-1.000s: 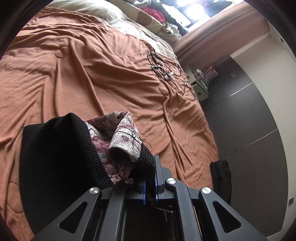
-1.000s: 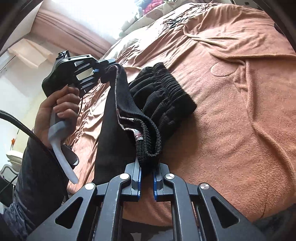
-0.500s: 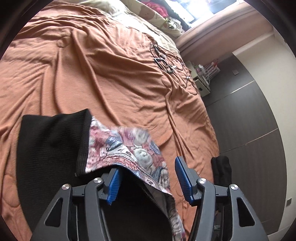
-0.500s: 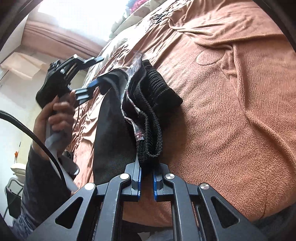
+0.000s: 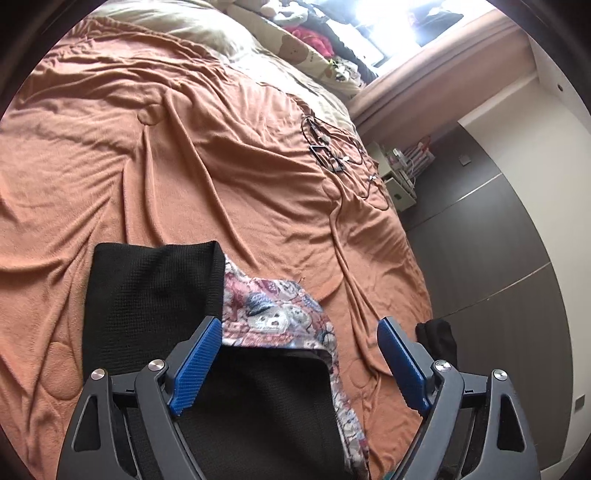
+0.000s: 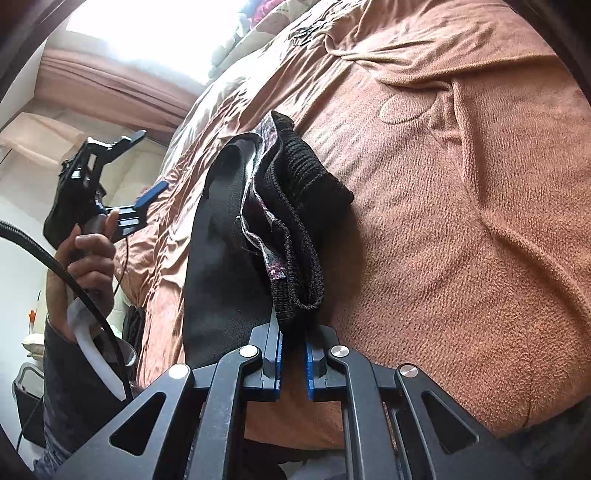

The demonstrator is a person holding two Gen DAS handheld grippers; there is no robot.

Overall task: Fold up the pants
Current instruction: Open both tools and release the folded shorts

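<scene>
Landmark throughout is the black pants, which lie bunched on the orange bedspread near the bed's edge.

Nearest the viewer on the right side, the right gripper has its jaws pressed almost together, pinching the ribbed black band of the pants between the blue pads. That pinch probably serves as an anchor, so the layers do not slide while the other end is let go.

On the pants' other side, the left gripper hangs just above the cloth with its jaws spread wide and opening; the blue pads touch nothing, though the pants lie below and between them. Seen from the right wrist, the same gripper stands clear of the pants, gripped by the person's hand.

Just beyond the left jaws, the patterned lining shows where the black outer fabric is turned back, so the fold looks unfinished and the edges want squaring.

Well beyond the pants, tangled cables lie on the bedspread, and farther still pillows sit under the bright window.
</scene>
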